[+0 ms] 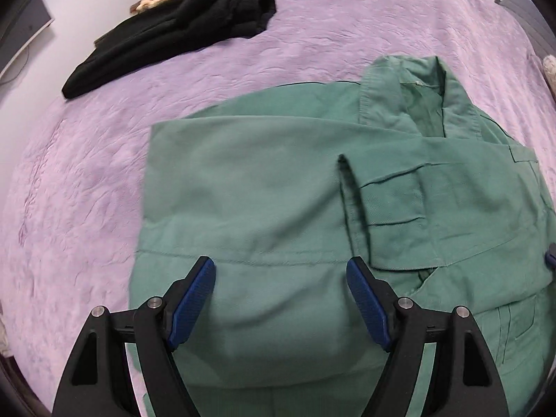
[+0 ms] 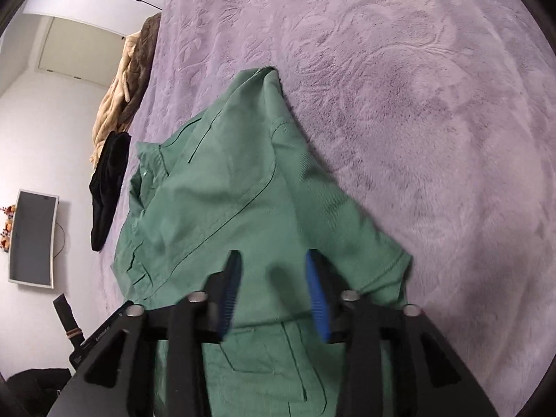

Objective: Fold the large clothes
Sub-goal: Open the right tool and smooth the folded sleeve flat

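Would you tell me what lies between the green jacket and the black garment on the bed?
Nothing but bare purple bedspread separates the green jacket from the black garment; the left wrist view shows this best.

Right gripper body, left side: you have small white lettering there, too blurred to read.
Elsewhere: you have no readable text.

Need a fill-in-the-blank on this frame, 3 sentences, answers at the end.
1. The green jacket lies on a ____ bedspread.
2. Beyond the jacket lies a crumpled ____ garment.
3. The left gripper and the right gripper both hang over the jacket with jaws ____.

Answers: purple; black; open
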Available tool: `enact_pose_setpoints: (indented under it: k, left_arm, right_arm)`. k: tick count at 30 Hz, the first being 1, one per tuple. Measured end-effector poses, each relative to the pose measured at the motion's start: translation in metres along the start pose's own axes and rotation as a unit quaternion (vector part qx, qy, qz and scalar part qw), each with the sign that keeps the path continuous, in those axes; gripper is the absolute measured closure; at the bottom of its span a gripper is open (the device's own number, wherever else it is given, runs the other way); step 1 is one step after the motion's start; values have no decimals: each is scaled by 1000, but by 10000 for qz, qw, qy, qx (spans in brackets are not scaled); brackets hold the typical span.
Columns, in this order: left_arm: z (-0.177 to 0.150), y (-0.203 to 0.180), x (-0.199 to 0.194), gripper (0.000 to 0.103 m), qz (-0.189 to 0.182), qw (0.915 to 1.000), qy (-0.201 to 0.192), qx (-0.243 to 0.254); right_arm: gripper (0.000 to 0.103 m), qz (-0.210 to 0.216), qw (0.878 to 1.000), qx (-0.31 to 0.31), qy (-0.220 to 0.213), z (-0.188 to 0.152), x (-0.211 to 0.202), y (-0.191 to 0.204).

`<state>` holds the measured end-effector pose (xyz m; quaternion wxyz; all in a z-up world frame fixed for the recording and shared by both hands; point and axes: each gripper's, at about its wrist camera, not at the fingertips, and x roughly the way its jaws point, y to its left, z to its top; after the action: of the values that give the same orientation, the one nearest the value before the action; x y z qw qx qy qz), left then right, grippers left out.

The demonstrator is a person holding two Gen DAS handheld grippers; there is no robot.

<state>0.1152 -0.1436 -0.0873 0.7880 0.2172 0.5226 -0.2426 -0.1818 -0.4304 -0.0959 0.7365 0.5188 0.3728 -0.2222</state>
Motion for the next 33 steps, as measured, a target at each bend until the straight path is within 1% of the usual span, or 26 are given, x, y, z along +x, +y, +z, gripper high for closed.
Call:
enact_pose_setpoints:
  k: [3, 8, 11, 14, 16, 19, 21, 22, 23, 24, 25, 26, 27, 28, 33]
  left_arm:
    - [-5, 4, -5, 24, 14, 9999, 91, -79]
    - [-26, -1, -9, 24, -23, 9994, 319, -88]
    - [-36, -9, -11, 24, -87, 9990, 414, -109]
    - [-44, -21, -14, 24, -70, 9990, 434, -92]
    - [-52, -27, -17, 24, -67, 9990, 415, -130]
    - [-60, -31, -18, 24, -103, 9986, 438, -263]
    - [-66, -34, -21, 24, -97, 9982, 456, -367]
    - [-68, -35, -21, 24, -57, 9982, 448, -405]
    - [-73, -40, -23, 23, -17, 9981, 447, -420]
    - [-77, -42, -24, 5, 14, 9980, 459, -434]
    - [-81, -44, -27, 0, 48, 9979, 463, -453]
    - [-85, -45, -30, 0, 74, 9981, 389, -475]
    - [-87, -45, -34, 0, 81, 9982, 394, -442]
    - [-89, -49, -34, 0, 85, 9983, 426, -396]
    - [-96, -64, -34, 0, 131, 9983, 479, -292]
  right_arm:
    - [40, -41, 9998, -150, 118, -16, -7, 9]
    - [35, 71, 9988, -165, 451, -36, -7, 15]
    - [30, 121, 9978, -221, 608, -43, -6, 18]
    - [29, 161, 9968, -264, 731, -46, -4, 21]
    - [27, 185, 9964, -313, 764, -48, -5, 20]
    - [26, 206, 9958, -469, 759, -50, -6, 22]
    - [14, 202, 9953, -573, 756, -50, -7, 23]
    - [14, 204, 9951, -603, 750, -49, -8, 23]
    - [14, 197, 9948, -649, 764, -49, -9, 23]
    - [14, 189, 9945, -680, 776, -48, -10, 24]
    - [13, 197, 9943, -703, 776, -47, -11, 24]
    - [13, 226, 9941, -726, 774, -47, -12, 24]
    - [2, 232, 9938, -744, 787, -47, -13, 25]
    - [0, 247, 9936, -760, 797, -47, -13, 25]
    - [0, 402, 9903, -815, 1047, -50, -8, 29]
